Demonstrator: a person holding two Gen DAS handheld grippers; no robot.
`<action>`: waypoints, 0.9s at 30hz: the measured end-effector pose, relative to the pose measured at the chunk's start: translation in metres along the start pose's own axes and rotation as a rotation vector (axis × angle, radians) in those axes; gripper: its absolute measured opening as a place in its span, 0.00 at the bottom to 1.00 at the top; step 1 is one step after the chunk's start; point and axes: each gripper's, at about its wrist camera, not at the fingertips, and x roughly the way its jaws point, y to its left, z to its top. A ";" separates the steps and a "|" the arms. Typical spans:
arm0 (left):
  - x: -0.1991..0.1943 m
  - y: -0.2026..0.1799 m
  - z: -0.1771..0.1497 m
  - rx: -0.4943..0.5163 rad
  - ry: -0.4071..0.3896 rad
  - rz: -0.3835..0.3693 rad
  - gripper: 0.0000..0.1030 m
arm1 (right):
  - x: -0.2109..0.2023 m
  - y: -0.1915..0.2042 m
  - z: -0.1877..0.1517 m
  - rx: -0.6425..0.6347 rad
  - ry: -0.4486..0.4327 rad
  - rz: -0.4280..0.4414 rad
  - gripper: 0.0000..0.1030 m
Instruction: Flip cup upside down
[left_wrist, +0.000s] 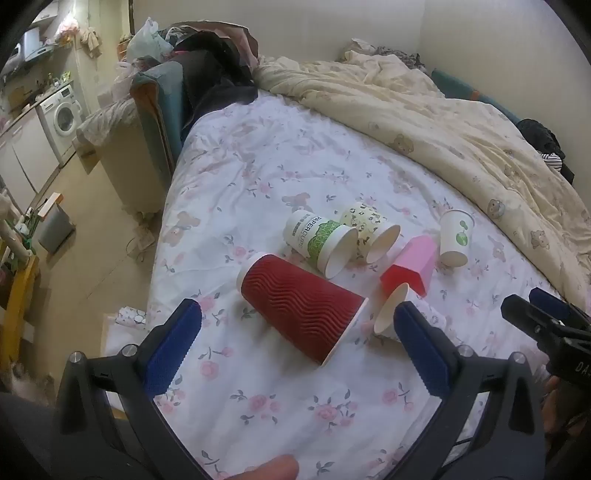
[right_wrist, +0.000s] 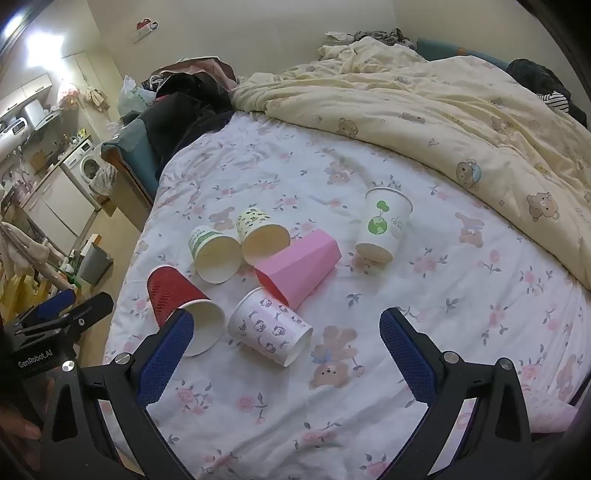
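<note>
Floral-sheeted bed (right_wrist: 461, 295) under everything, with a cream bear-print quilt (right_wrist: 424, 110) bunched along its far side. Six cups clustered mid-bed, none yet mouth-down. Largest: red ribbed paper cup (left_wrist: 301, 314), lying on its side between and just beyond the left gripper (left_wrist: 297, 341), fingers spread wide and holding nothing. Next, pink faceted cup (right_wrist: 299, 267) on its side, then a white cup with cartoon-animal print (right_wrist: 269, 330) toppled just ahead of the right gripper (right_wrist: 286, 345), fingers likewise spread and empty. Further back, a green-and-white cup (left_wrist: 319, 240) reading "PAPER CUPS", a leopard-spot cup (left_wrist: 369, 229) touching it, and apart to the right a white cup with a sprout-and-globe logo (right_wrist: 384, 225), also tipped toward its side.

Approach stage by the look of it: nothing gripped. Likely next: close on one cup's wall lightly enough not to crush the paper, lift, rotate mouth-down, set on the soft sheet without tipping.

"GenRobot.AI" legible on the left gripper's body in the right wrist view.
</note>
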 end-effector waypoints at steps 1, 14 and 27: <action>0.000 0.000 0.000 0.000 -0.002 0.000 1.00 | 0.000 0.000 0.000 0.000 -0.004 0.000 1.00; 0.005 0.003 -0.005 -0.001 0.025 -0.004 1.00 | 0.001 0.000 0.002 -0.003 -0.003 -0.013 1.00; 0.002 0.000 -0.001 0.000 0.028 -0.004 1.00 | 0.002 0.002 0.000 -0.012 -0.003 -0.023 1.00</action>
